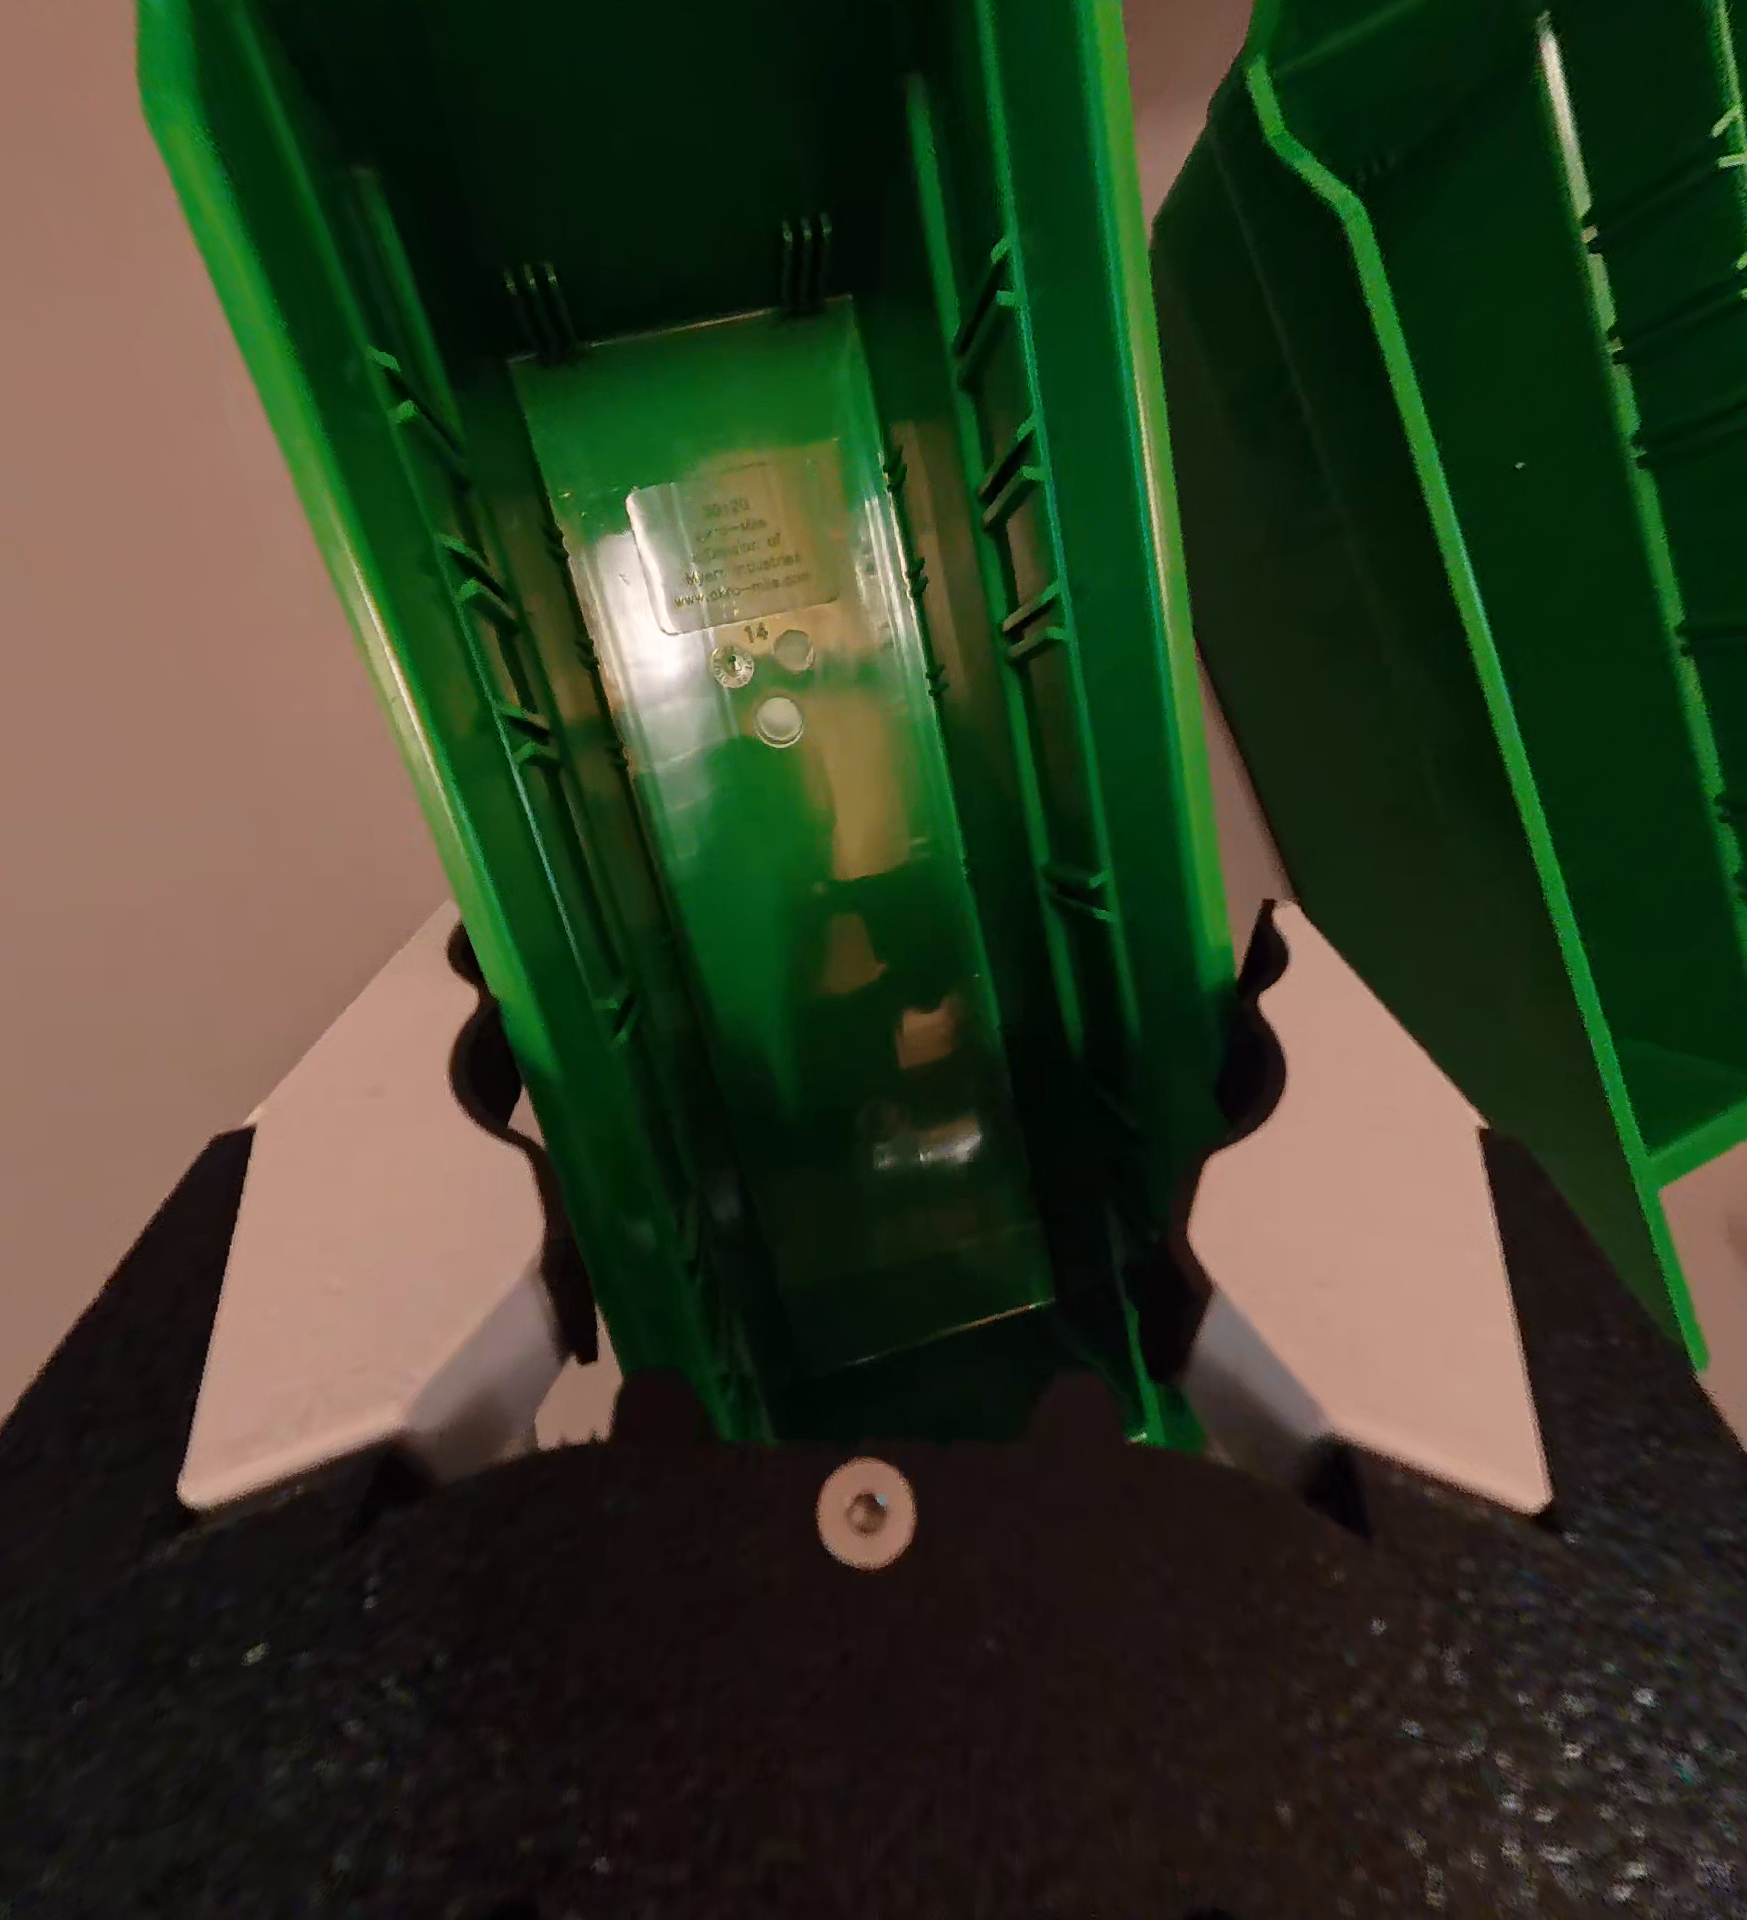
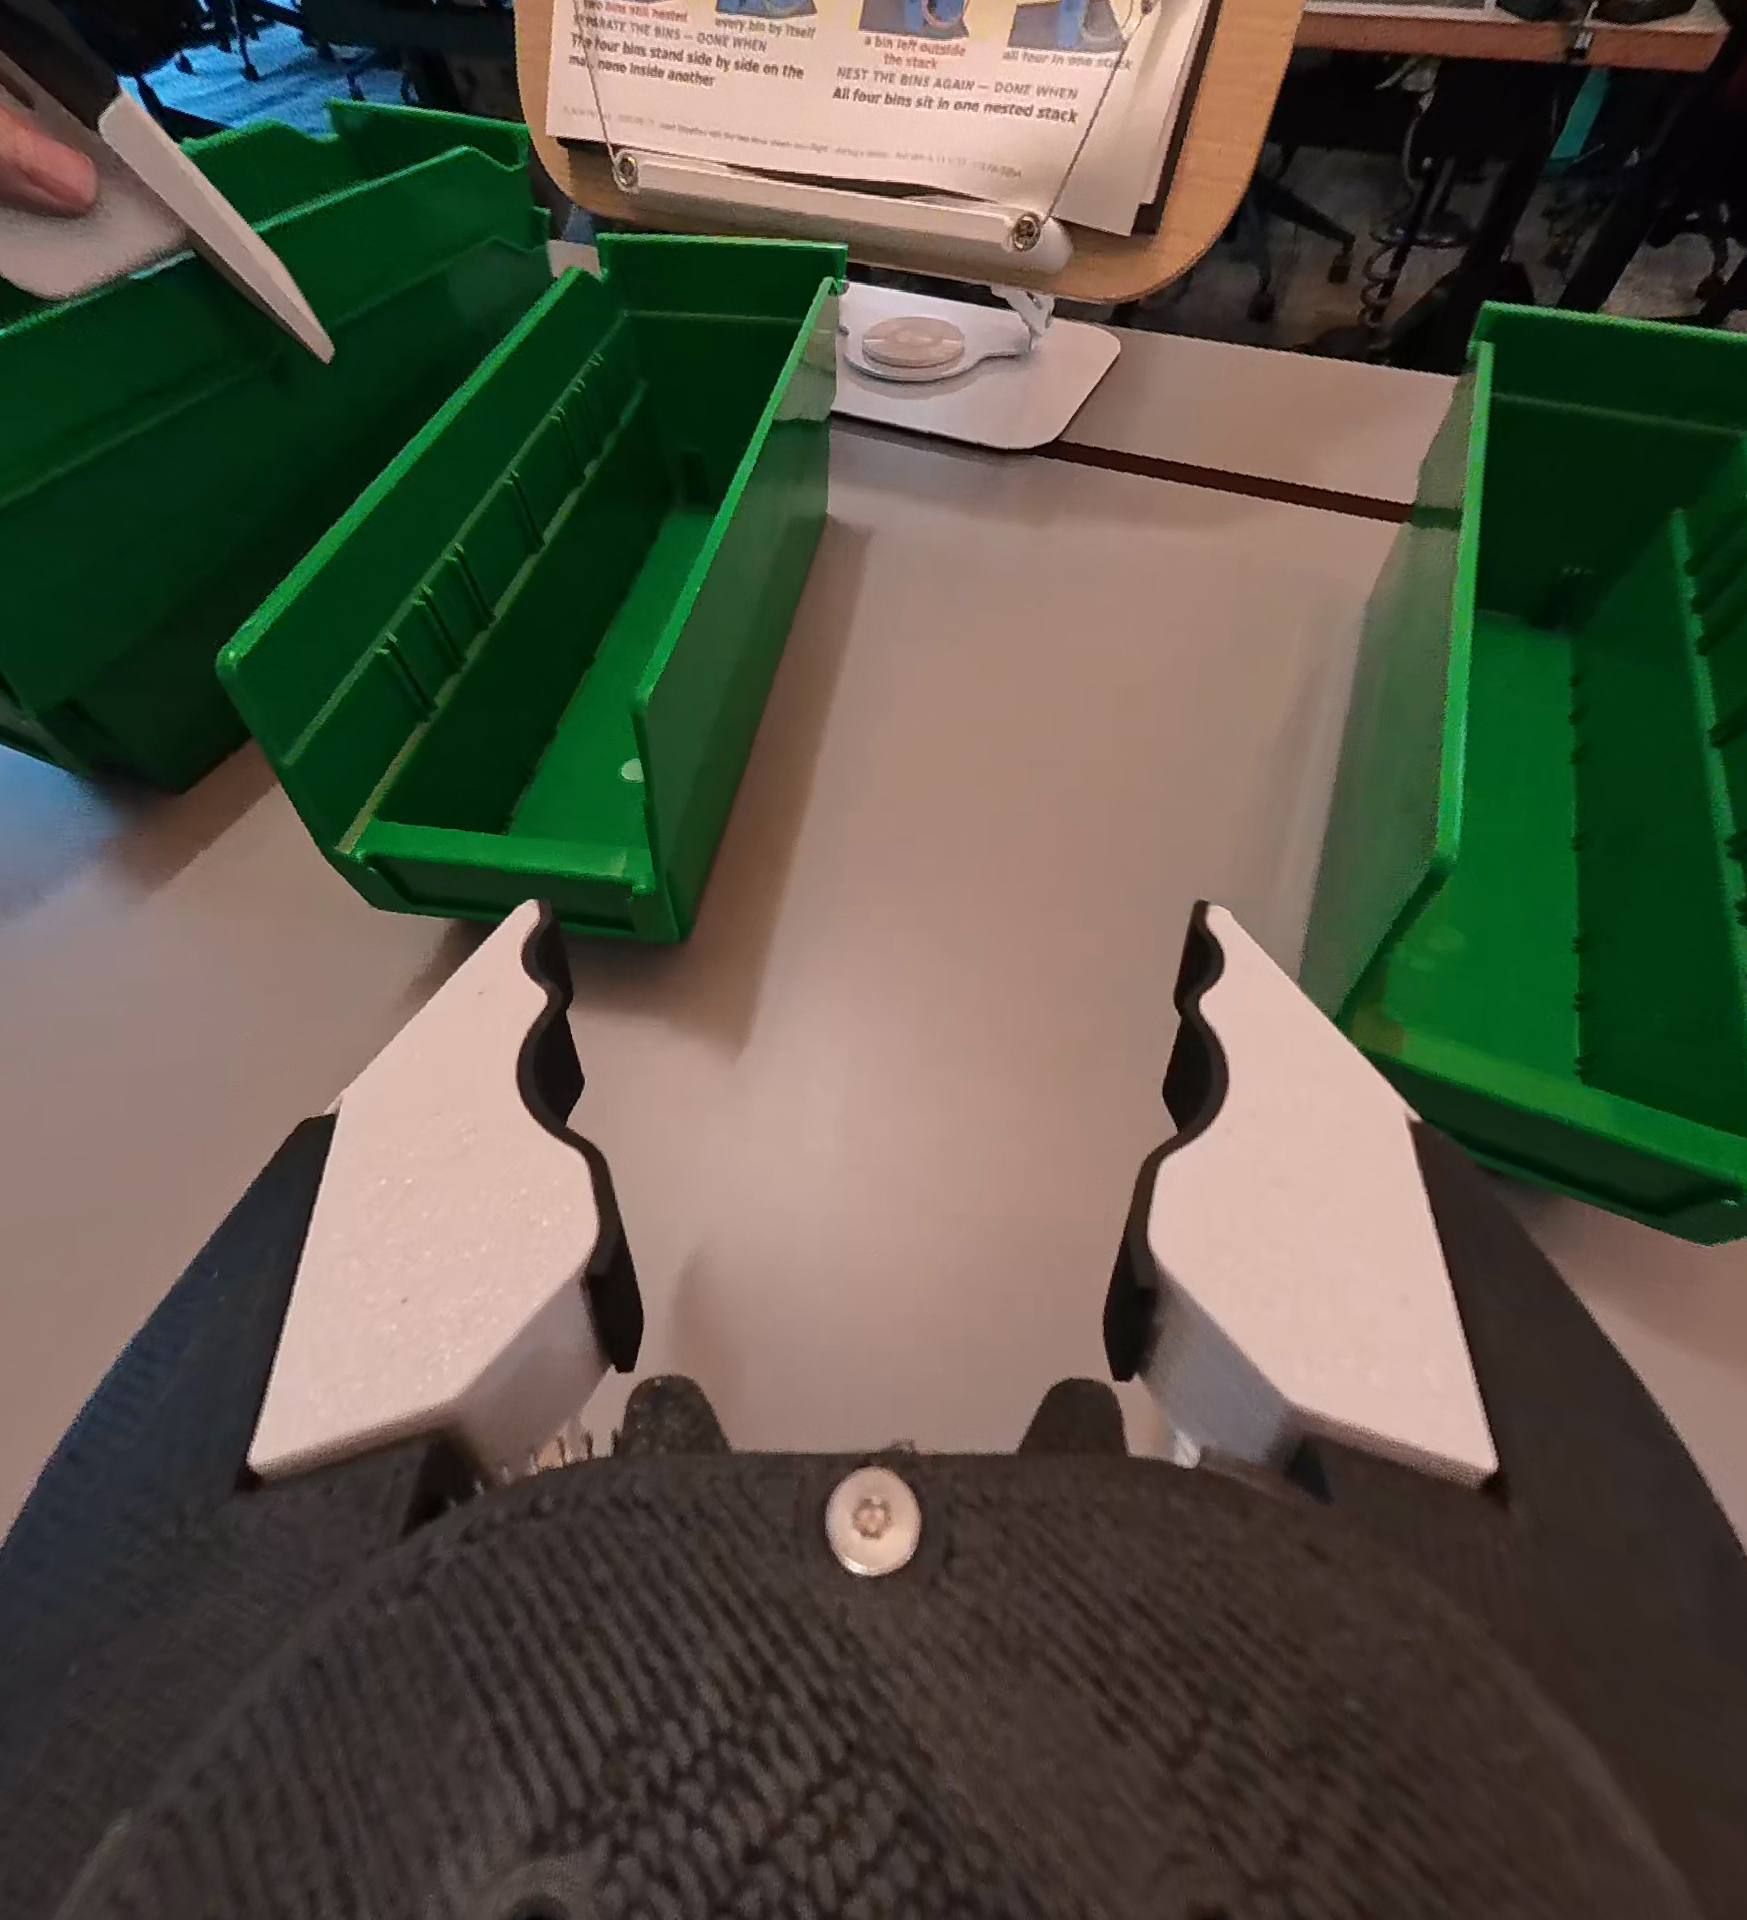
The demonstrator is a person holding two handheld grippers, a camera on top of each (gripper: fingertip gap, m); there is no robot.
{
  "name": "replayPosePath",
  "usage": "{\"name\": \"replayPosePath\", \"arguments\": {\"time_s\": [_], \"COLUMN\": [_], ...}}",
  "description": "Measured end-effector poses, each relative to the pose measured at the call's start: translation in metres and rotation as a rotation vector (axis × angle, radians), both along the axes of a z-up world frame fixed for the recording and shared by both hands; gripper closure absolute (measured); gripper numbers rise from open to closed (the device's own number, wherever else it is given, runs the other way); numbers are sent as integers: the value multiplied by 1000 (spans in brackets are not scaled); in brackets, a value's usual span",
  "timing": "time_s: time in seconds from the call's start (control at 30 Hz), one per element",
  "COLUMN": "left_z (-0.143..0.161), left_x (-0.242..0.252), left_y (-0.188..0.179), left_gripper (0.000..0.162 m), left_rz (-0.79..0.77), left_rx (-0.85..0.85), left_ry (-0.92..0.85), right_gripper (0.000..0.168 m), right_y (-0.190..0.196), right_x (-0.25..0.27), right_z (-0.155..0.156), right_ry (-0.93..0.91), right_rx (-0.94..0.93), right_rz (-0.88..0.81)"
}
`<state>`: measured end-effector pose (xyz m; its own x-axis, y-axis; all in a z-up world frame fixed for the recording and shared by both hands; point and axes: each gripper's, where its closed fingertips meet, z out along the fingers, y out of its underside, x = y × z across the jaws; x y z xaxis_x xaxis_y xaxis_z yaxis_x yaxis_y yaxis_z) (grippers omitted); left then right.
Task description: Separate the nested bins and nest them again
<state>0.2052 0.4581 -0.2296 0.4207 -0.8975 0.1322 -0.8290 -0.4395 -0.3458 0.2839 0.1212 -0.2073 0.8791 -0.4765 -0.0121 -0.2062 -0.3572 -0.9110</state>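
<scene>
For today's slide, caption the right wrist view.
Open right claw hovers over the table between two separate green bins.

The bins (image 2: 557,582) are glossy green plastic, their inner walls ribbed. At six o'clock, the right gripper (image 2: 874,1132) body is rough, grainy black; its fingers (image 2: 453,1174) are matt white with black rubbery pads. The bench (image 2: 952,727) is smooth, matt grey.

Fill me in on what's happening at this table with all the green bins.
A person works two hand-held claws on green bins. The left claw is shut on a bin, fingers on its two side walls; in the right wrist view that bin looks to sit in another at the far left. The right claw is open and empty above the table, between two single bins: a middle one and a right one.
</scene>
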Motion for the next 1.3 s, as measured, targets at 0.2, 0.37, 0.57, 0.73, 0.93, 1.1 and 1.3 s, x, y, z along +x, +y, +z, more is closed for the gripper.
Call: {"name": "replayPosePath", "arguments": {"time_s": [0.2,0.37,0.57,0.73,0.93,1.1,1.3], "left_z": [6,39,94,100,71,54,36], "left_x": [1,2,-29,-80,-125,-143,-149], "left_y": [-3,-12,-12,-13,-17,-14,-21], "left_gripper": [27,28,30,30,30,30,31], "left_rz": [-3,-1,39,139,191,203,178], "left_rx": [29,62,180,201,211,236,187], "left_ry": [-37,-164,-417,-596,-647,-670,-705], "right_gripper": [51,43,35,40,41,42,25], "right_y": [17,37,72,130,197,216,228], "right_x": [-9,-20,-32,-28,1,32,25], "right_z": [2,7,12,32,22,-9,-42], "right_ry": [4,-4,1,168,207,172,339], "right_rx": [13,37,29,-48,-303,-487,-573], "right_rz": [48,72,91,177,137,2,21]}}
